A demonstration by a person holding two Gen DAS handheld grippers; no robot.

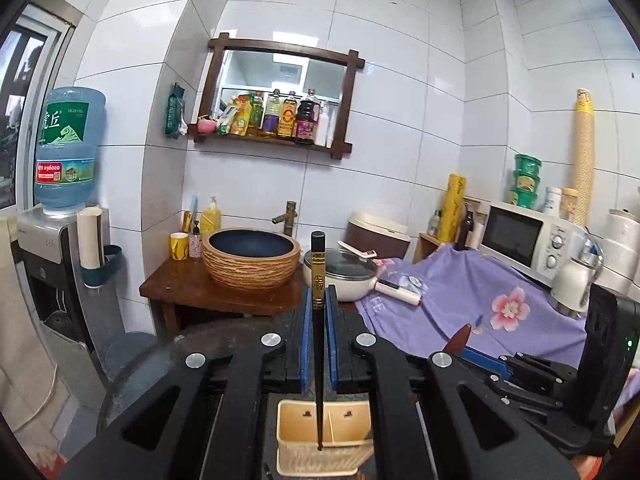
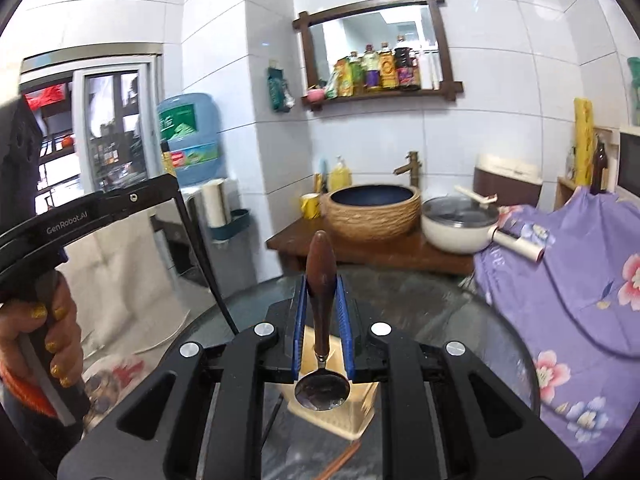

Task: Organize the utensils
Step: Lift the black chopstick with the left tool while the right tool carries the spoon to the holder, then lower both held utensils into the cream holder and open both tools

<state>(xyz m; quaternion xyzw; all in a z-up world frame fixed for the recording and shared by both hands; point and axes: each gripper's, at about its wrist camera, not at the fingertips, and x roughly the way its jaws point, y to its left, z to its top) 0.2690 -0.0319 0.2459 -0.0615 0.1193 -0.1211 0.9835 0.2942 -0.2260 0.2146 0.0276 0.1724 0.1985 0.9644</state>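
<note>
My left gripper (image 1: pixel 319 300) is shut on a black chopstick (image 1: pixel 318 280) with a gold band. The chopstick stands upright, its thin tip down inside a beige plastic utensil basket (image 1: pixel 296 440) right below the gripper. My right gripper (image 2: pixel 323 300) is shut on a spoon (image 2: pixel 320 280) with a brown wooden handle; its metal bowl (image 2: pixel 322 391) hangs over the same basket (image 2: pixel 360 416). In the left wrist view the right gripper (image 1: pixel 480 356) shows at the right with the spoon handle tip (image 1: pixel 458 340) sticking up. The left gripper body (image 2: pixel 80 216) shows at the left of the right wrist view.
The basket stands on a round glass table (image 2: pixel 460 320). Brown chopsticks (image 2: pixel 340 460) lie on the glass near the basket. Behind are a wooden stand with a basin (image 1: pixel 250 258), a lidded pan (image 1: pixel 344 276), a purple floral cloth (image 1: pixel 480 304), a microwave (image 1: pixel 524 240) and a water dispenser (image 1: pixel 60 240).
</note>
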